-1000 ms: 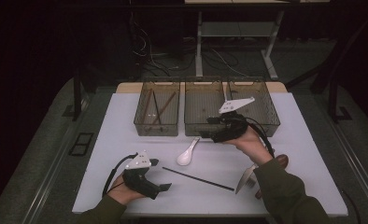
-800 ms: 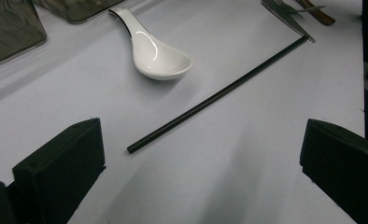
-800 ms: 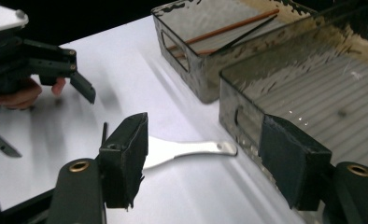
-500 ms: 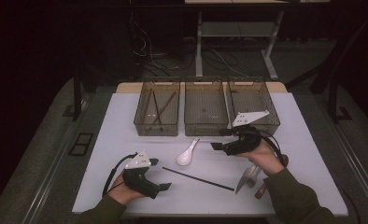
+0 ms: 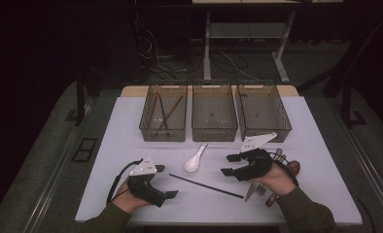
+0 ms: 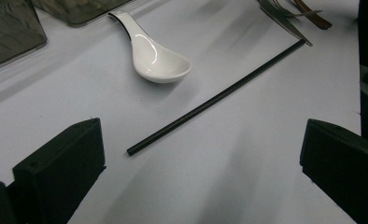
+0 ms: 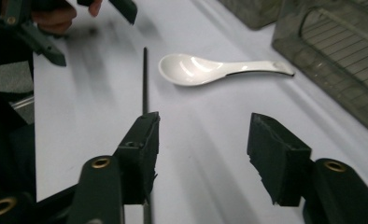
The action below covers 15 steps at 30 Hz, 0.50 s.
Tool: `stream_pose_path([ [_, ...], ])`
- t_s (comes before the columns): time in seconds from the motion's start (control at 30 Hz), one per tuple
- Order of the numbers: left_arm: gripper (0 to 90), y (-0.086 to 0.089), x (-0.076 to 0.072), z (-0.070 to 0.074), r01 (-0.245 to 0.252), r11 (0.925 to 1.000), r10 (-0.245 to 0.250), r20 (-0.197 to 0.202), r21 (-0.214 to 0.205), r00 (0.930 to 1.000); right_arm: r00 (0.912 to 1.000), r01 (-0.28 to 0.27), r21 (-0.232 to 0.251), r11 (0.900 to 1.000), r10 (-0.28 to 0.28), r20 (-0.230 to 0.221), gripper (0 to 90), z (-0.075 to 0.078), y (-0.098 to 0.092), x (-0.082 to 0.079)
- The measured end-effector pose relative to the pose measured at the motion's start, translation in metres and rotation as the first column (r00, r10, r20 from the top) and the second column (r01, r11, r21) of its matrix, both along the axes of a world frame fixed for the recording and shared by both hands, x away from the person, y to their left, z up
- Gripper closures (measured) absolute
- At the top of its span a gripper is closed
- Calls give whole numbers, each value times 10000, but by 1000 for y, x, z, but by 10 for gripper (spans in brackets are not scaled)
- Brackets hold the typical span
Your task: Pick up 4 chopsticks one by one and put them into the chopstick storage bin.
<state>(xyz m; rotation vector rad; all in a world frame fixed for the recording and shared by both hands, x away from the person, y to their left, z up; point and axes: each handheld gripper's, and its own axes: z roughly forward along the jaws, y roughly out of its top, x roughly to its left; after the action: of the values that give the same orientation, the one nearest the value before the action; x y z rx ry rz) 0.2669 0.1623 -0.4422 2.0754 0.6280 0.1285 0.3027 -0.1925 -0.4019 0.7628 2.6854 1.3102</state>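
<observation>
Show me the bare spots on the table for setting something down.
Free: left of the spoon, in front of the left bin; also the mat's far-right edge. Crowded: around the right gripper, with the black stick and cutlery.

The spoon is glossy white. The chopstick beside it is plain black. The counter is white, without pattern. The three bins are smoky brown and see-through, with a fine grid on their floors; the left bin holds brown sticks. Both claws, left and right, are black, each with a pale grey plate on top. The right claw's camera picture shows brass-coloured rivets. The knife is silver. The sleeves are olive green.
</observation>
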Motion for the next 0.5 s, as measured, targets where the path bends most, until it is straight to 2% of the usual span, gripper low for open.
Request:
stream_pose_path([
  [0.3,0,0,0,0,17,10000,-17,20,-3,10000,9993,-374,-475,9982,372,-51,602,-11,7,-11],
  [0.5,0,0,0,0,35,10000,-35,24,-6,10000,9967,-786,-839,9934,764,-287,701,-17,16,-15],
])
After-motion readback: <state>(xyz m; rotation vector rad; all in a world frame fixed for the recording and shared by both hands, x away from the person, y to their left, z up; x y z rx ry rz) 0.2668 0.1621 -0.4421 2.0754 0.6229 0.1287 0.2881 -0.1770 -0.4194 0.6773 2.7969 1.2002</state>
